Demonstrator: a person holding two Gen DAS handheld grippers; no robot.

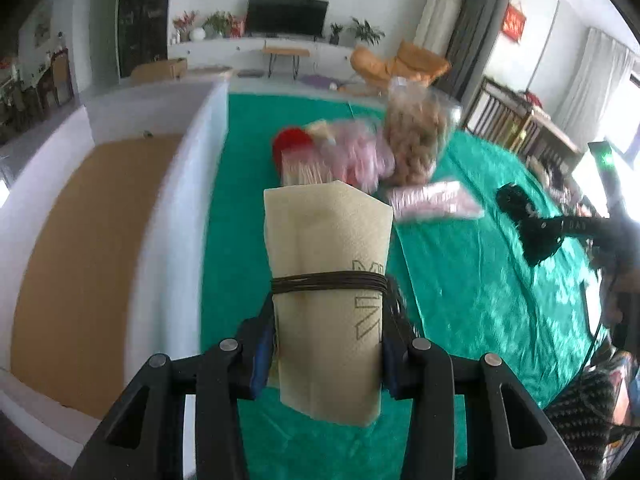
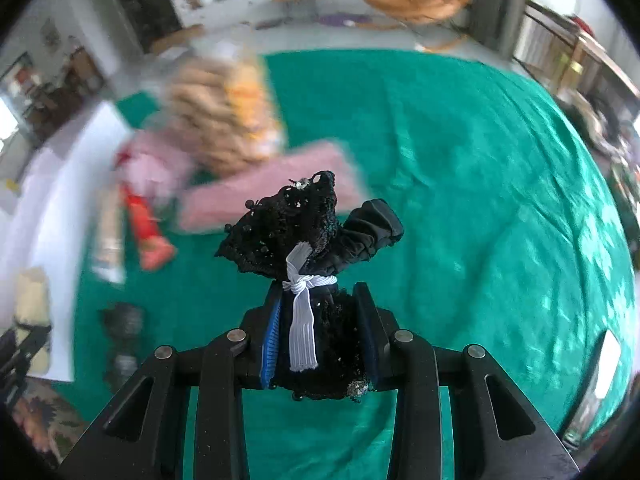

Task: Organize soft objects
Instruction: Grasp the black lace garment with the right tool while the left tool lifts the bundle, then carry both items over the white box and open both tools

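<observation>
Left tongs [image 1: 328, 344] are clamping a rolled cream foam sheet [image 1: 326, 276], pads pressing its sides just behind the dark cord [image 1: 328, 281] wound around it. Right tongs [image 2: 320, 336] are closing on a black lace bundle [image 2: 298, 224] tied with a white ribbon [image 2: 303, 312]; both pads look to be squeezing it below the knot.

Largest first: the white box [image 1: 120, 216] with a cardboard floor is sitting just left of the left tongs, likely the drop spot. The green cloth on the surface [image 2: 460, 184] is spreading under both tongs. Ahead of them a pile is lying blurred: a clear bag of tan chunky yarn [image 1: 416, 136], pink bagged pieces [image 2: 272, 188], something red [image 1: 290, 142].

The foam roll is probably light, springy, compressing under the pads; gripping beside the cord is keeping it from unrolling. The lace bundle is looking limp, light, snag-prone with beads; holding at the tied waist is safest, since loose ends are flopping above.
</observation>
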